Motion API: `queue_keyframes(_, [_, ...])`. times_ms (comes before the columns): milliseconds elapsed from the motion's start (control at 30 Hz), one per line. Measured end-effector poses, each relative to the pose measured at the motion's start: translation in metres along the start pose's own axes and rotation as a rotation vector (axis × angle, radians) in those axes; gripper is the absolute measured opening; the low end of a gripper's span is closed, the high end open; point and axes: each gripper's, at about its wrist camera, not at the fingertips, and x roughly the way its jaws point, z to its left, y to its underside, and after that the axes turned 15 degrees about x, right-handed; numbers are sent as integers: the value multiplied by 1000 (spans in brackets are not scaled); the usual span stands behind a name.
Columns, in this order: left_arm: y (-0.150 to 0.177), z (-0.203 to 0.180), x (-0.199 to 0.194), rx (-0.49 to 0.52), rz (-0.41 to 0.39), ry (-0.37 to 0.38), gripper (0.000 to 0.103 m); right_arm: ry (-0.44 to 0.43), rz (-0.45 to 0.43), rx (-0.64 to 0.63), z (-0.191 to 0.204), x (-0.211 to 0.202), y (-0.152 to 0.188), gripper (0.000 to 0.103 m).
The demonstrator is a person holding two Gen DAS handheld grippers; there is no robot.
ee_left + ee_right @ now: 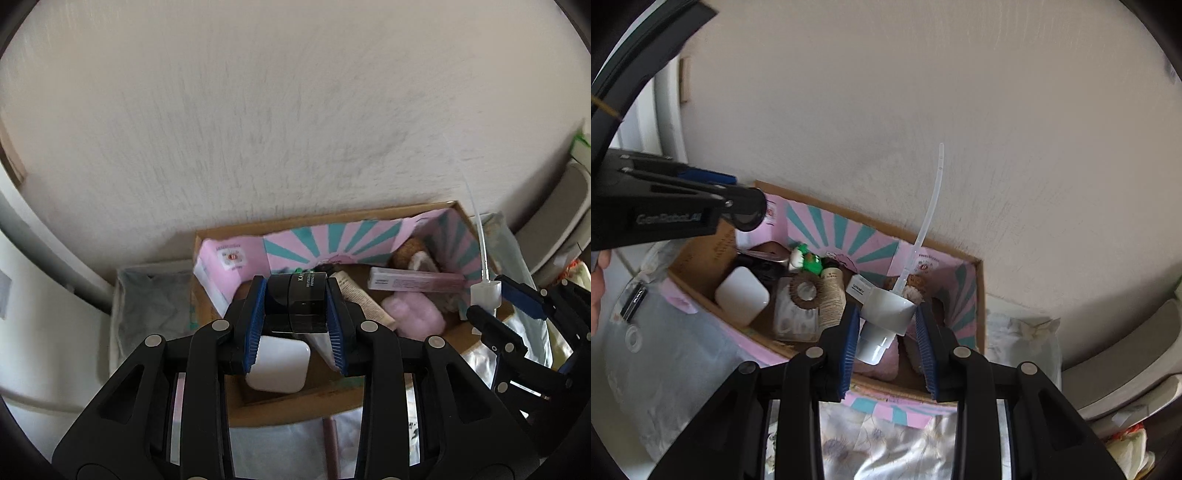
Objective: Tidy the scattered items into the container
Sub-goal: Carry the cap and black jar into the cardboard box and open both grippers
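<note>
Black plastic is seen nearest: a dark jar [297, 302] is clamped between the blue pads of the left gripper [295, 325], above the cardboard box [295, 402]. A white pump head [886, 314] with a long thin tube is gripped by the right gripper [888, 347] over the same box. Both things are held above the opening and are not yet let go. Much is already collected inside: a white case [741, 295], a brown hair ring [804, 291], a pink tube [413, 281], a pink fluffy thing [412, 314], a green toy [809, 261]. The free floor of the box is small, so the tube could be caught on the pink striped wall [332, 245]. Behind, a pale wall is seen.
</note>
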Motion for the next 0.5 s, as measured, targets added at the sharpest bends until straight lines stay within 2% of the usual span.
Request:
queue_keyframes(233, [8, -3, 32, -19, 54, 17, 28, 15, 45, -18, -2, 26, 7, 29])
queue_keyframes(433, [13, -2, 42, -21, 74, 23, 29, 19, 63, -25, -2, 35, 7, 29])
queue_keyframes(467, [13, -2, 42, -23, 73, 21, 38, 19, 67, -29, -1, 36, 7, 29])
queue_keyframes(500, [13, -2, 41, -25, 70, 16, 58, 20, 74, -35, 0, 38, 7, 29])
